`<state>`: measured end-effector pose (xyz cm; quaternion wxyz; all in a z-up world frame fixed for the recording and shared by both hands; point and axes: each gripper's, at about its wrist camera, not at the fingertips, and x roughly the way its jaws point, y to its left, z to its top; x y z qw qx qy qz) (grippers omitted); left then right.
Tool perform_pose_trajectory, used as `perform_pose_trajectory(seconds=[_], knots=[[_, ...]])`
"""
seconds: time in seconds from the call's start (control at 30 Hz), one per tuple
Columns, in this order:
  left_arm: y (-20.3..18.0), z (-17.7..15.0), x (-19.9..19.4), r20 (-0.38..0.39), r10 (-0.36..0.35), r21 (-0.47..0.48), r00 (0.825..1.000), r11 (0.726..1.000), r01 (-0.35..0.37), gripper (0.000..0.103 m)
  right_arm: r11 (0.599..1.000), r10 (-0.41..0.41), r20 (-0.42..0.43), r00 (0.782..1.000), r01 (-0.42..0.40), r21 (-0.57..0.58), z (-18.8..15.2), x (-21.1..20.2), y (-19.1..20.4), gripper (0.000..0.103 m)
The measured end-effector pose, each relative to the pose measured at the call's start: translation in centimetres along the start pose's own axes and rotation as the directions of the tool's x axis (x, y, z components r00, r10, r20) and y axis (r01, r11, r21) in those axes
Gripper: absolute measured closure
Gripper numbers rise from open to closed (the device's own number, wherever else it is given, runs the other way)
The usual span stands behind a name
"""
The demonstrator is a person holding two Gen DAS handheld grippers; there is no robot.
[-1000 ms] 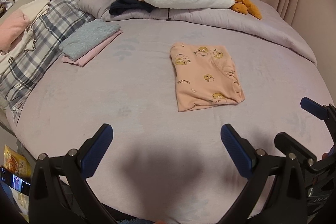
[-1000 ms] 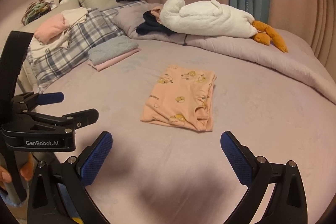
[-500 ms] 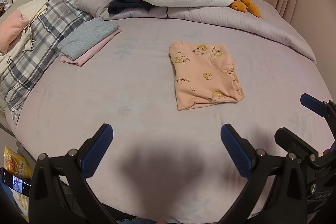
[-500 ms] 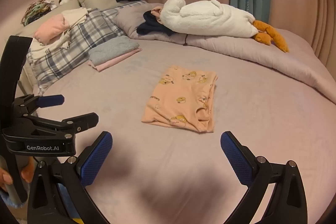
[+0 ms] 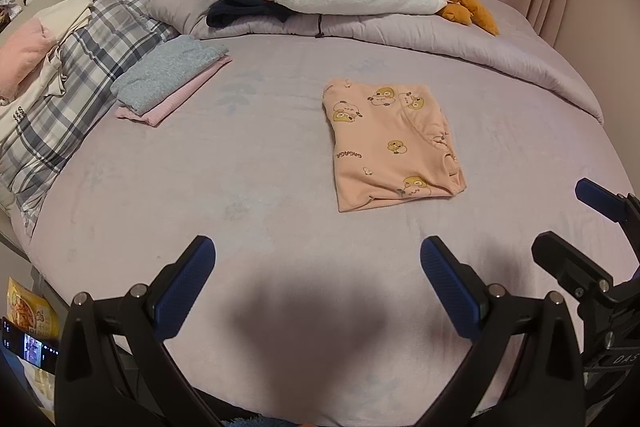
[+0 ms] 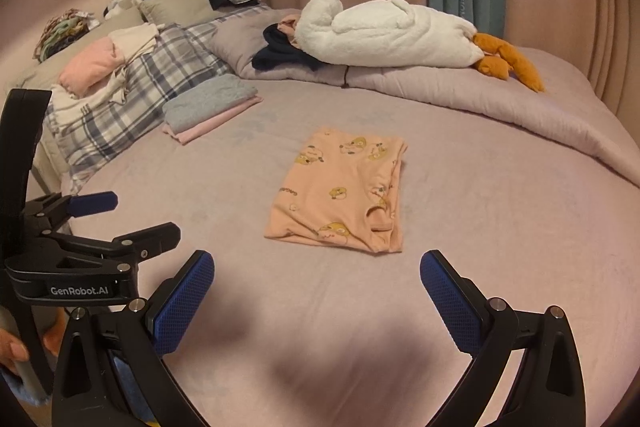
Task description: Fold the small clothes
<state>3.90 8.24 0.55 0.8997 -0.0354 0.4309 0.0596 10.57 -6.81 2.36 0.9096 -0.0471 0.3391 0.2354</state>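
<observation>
**Black frames, blue pads, silver screws**

The left gripper (image 5: 318, 259) has two black angular arms tipped with deep blue, fine-textured pads and round silver screws at the joints. The right gripper (image 6: 316, 273) is built alike, its blue pads showing a mesh-like grain. At the lower left of the right wrist view, the other tool's black body bears white "GenRobot.AI" lettering, and bare skin of the person's left hand (image 6: 16, 349) shows beside it.
</observation>
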Motion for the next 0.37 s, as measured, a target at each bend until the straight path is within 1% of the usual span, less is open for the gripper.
perform_pose_trajectory(seconds=[0.37], knots=[[0.01,-0.02,-0.08,0.007,0.017,0.002,1.000,1.000,-0.017,0.000,1.000,0.005,0.005,1.000,-0.005,0.008,0.22,0.04,-0.48,0.001]])
